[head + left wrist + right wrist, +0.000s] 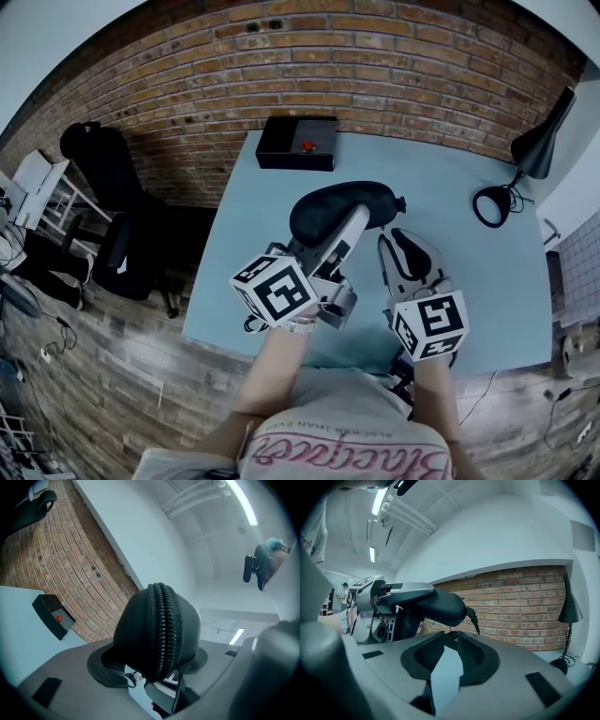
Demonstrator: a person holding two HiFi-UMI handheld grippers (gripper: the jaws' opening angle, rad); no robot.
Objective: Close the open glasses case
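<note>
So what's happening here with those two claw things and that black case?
A person is working over a pale blue table with a hand-held gripper in each hand. The left gripper is clamped on a black glasses case, holding it up off the table. Its zip looks done up along the edge that shows. The right gripper sits near the case's end, by the zip pull, jaws apart with nothing between them.

The head view looks steeply down from above on the blue counter (450,187) and brick wall (375,47), while the left gripper view, tilted, sits hard behind the glasses case (157,630) and the right gripper view looks level at that same case, wall and desk lamp (569,609).
</note>
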